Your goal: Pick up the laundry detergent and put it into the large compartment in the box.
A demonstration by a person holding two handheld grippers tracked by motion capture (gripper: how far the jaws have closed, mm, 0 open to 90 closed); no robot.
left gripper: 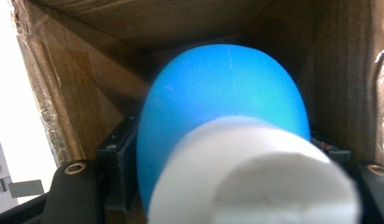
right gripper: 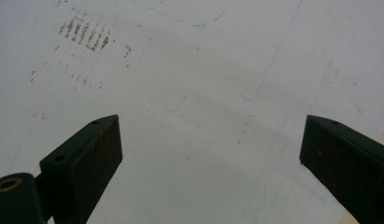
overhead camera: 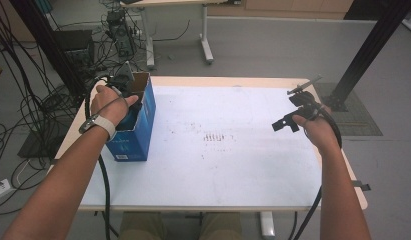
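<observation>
The thing being handled is a blue bulb with a white neck (left gripper: 217, 135) — looks like a rubber squeeze bulb, though it's blurry up close. It's down inside the blue cardboard box (overhead camera: 143, 117) that stands at the left edge of the table (overhead camera: 233, 165), open top up. In the left gripper view the bulb sits right between the two black jaws, white end toward the camera and blue end pointing deeper into the brown inside of the box.

The left gripper (left gripper: 217, 154) is shoved into the box from above, with the left hand (overhead camera: 110, 105) over the opening. Its jaws flank the bulb on both sides, close against it, but I honestly can't tell whether the pads are pressing on it or just sitting next to it — the bulb hides the contact spots.

The right gripper (right gripper: 210, 154) is well apart from all that, over on the right side of the table in the right hand (overhead camera: 318, 127). Its jaws stand wide apart with just the bare, scuffed white tabletop between them.
</observation>
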